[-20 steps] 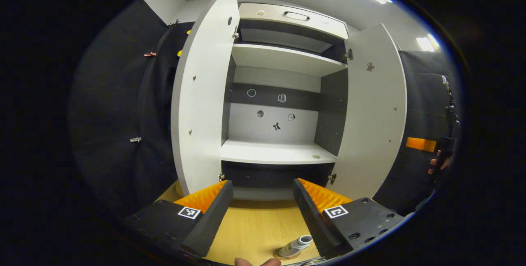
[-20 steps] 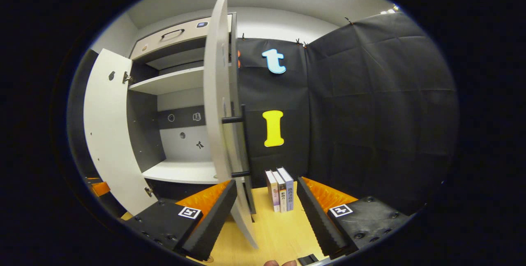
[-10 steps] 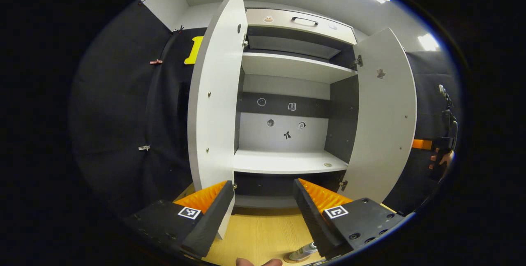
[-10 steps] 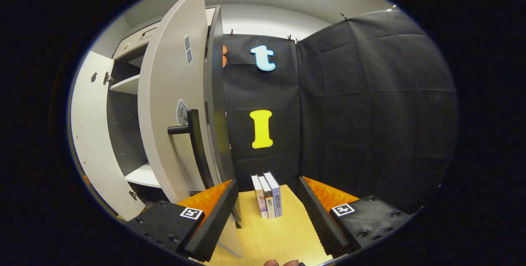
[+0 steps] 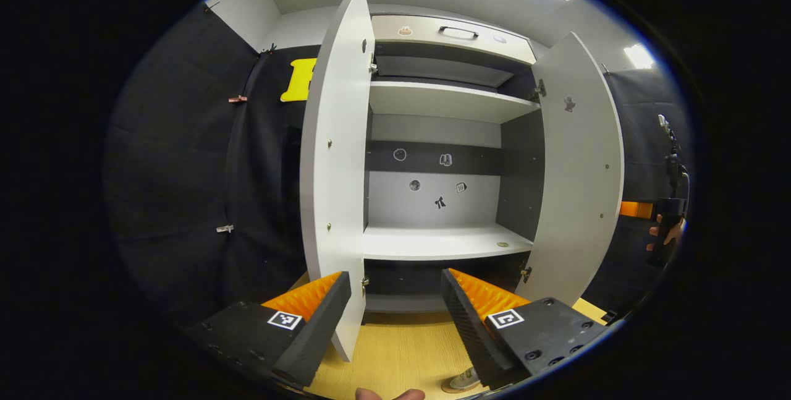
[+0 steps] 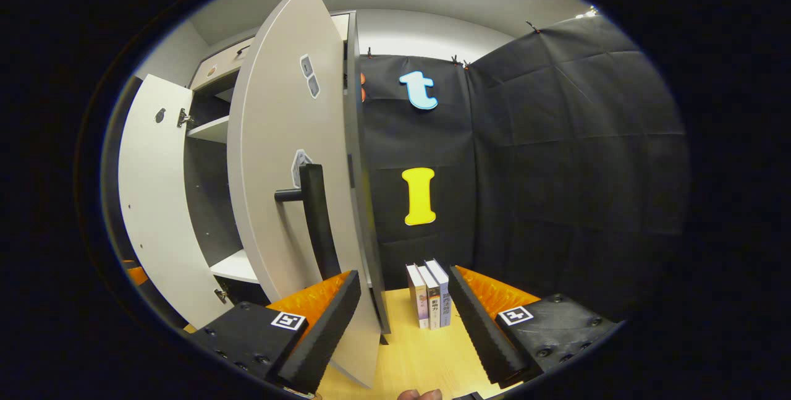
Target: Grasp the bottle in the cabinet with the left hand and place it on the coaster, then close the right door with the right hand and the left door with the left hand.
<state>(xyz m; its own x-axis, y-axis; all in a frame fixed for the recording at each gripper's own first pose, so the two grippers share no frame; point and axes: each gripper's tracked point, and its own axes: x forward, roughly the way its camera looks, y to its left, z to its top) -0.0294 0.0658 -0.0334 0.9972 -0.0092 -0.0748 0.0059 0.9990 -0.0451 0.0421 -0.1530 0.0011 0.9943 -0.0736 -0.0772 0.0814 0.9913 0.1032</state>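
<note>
Bottle (image 5: 462,379) on coaster — done; right door (image 6: 290,159), left door (image 5: 337,177) open; both grippers (image 5: 395,313) (image 6: 401,319) wide, empty.

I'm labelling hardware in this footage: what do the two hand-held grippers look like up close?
In each view, the hand-held gripper, left and right, has two long wedge-shaped fingers with ribbed inner faces. Each finger sits on a black block with round screw holes and carries a square black-and-white marker tag. In the left gripper view, the other gripper appears far right as a dark upright handle held in a hand.
</note>
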